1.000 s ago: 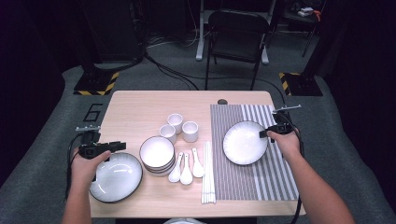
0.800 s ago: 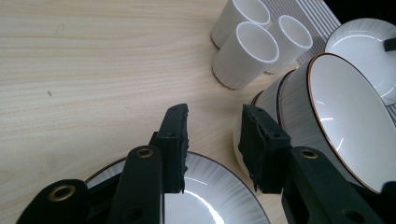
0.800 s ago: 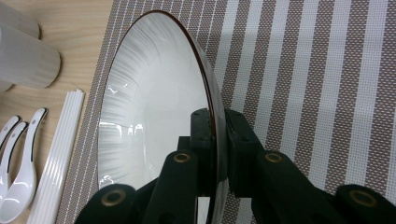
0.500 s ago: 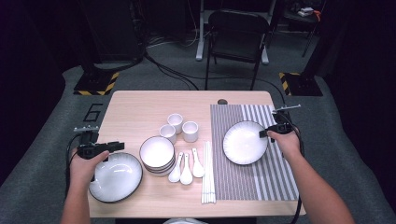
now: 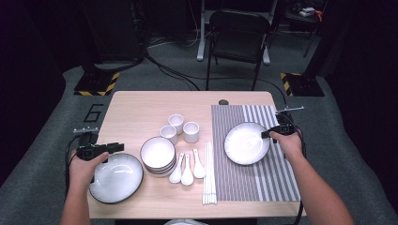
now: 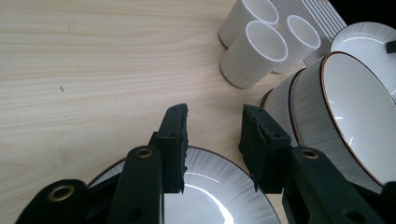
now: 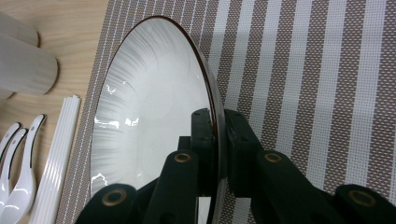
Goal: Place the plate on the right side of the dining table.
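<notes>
Risk of slipping: right gripper (image 7: 217, 140) is clamped thinly on the rim of a white plate (image 5: 246, 143) over the striped placemat (image 5: 277, 173), while left gripper (image 6: 212, 135), jaws apart, hovers above a second plate (image 5: 116, 177) near the table's left edge.

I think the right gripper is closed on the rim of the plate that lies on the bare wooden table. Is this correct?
Not quite. The right gripper is closed on the plate rim, but the plate lies on the striped placemat, as the high view shows.
</notes>
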Demonstrator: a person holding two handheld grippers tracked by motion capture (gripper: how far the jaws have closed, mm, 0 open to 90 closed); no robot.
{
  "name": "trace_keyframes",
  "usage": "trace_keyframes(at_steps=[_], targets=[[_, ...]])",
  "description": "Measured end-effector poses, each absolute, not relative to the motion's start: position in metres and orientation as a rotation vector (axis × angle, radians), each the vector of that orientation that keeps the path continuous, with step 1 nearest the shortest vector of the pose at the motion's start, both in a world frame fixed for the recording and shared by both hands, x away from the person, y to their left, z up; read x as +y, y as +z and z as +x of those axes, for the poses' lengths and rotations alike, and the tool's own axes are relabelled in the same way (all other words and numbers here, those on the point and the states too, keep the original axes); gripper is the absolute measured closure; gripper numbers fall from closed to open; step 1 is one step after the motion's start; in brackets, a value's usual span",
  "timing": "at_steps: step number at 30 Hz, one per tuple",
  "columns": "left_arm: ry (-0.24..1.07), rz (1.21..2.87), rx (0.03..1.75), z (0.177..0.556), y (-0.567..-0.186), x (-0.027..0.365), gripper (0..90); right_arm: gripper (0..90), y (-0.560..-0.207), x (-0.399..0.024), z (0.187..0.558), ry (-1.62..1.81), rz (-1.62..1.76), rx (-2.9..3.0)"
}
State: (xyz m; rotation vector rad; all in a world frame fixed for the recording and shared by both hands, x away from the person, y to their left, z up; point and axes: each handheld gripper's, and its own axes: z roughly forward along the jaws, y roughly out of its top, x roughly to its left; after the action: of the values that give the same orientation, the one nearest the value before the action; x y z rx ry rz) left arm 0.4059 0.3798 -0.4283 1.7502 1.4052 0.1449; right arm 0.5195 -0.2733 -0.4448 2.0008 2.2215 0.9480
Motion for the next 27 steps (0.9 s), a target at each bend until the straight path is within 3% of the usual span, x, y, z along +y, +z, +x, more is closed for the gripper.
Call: trace_keyframes(at_steps=[27], targets=[[0.157, 1.746, 1.412, 0.405, -0.428, 0.383, 61.4, 85.8, -0.459, -0.288, 0.520, 0.869, 2.064, 2.181]])
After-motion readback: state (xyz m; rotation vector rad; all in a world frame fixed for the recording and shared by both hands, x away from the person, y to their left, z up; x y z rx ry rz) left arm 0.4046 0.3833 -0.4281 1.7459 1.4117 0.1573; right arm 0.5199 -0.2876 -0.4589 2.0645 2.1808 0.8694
